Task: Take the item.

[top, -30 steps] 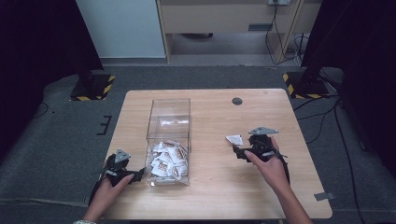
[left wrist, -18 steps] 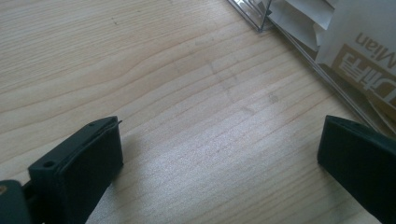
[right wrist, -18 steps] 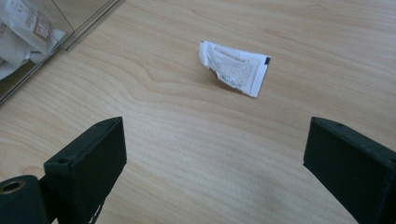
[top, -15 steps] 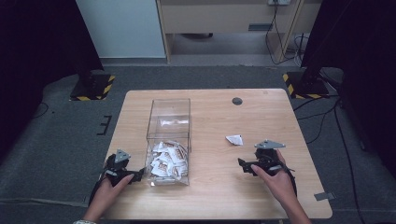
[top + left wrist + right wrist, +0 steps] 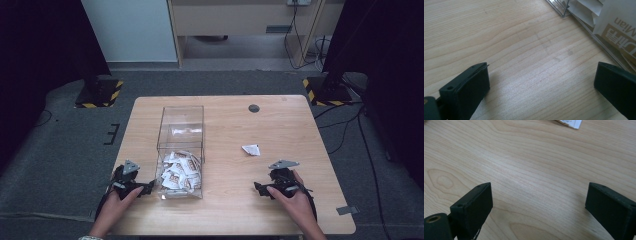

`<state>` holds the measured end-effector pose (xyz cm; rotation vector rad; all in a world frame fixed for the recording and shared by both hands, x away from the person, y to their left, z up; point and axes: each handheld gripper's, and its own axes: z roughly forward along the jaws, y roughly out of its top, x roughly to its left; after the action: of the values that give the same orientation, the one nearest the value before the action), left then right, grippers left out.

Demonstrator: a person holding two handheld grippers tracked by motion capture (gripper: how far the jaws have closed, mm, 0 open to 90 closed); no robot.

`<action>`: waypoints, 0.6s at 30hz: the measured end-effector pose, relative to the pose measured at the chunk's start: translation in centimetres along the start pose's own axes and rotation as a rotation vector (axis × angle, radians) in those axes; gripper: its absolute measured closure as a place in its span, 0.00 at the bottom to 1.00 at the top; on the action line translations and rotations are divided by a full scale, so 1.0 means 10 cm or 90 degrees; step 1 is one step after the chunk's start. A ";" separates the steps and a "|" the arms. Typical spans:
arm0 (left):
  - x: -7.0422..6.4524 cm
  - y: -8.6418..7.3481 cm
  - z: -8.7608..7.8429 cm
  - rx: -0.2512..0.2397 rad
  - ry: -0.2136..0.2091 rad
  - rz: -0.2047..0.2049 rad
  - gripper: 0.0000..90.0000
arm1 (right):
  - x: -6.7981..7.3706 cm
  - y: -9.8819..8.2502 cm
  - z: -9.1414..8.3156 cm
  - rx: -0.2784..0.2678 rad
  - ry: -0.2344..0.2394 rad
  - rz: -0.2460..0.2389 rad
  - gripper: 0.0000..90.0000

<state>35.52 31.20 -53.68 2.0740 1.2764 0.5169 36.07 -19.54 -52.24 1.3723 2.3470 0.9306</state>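
I rest both hand-held grippers on the surface, jaws wide and empty: the left (image 5: pixel 131 182) beside the box (image 5: pixel 181 145) of packets, the right (image 5: pixel 278 186) well right of it. One loose packet (image 5: pixel 251 149) lies between box and right gripper, presumably next to collect.

Seemingly "Mian" on a boxed sachet (image 5: pixel 621 27)

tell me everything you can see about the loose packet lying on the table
The loose packet is small, white and flat, with tan print at one edge. It lies alone on the bare wooden table, right of the clear box, ahead of the open right gripper. Nothing touches it.
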 end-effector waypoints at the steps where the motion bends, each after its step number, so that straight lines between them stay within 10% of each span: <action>1: 0.00 0.00 0.00 0.000 0.000 0.000 0.00 | 0.02 0.00 0.02 0.001 -0.001 -0.003 0.09; 18: 0.00 0.00 0.00 0.000 0.000 0.000 0.00 | 0.27 -0.01 0.22 -0.034 -0.015 -0.057 0.00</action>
<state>35.52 31.20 -53.68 2.0739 1.2765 0.5168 35.74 -16.41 -53.77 1.2404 2.3283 0.9386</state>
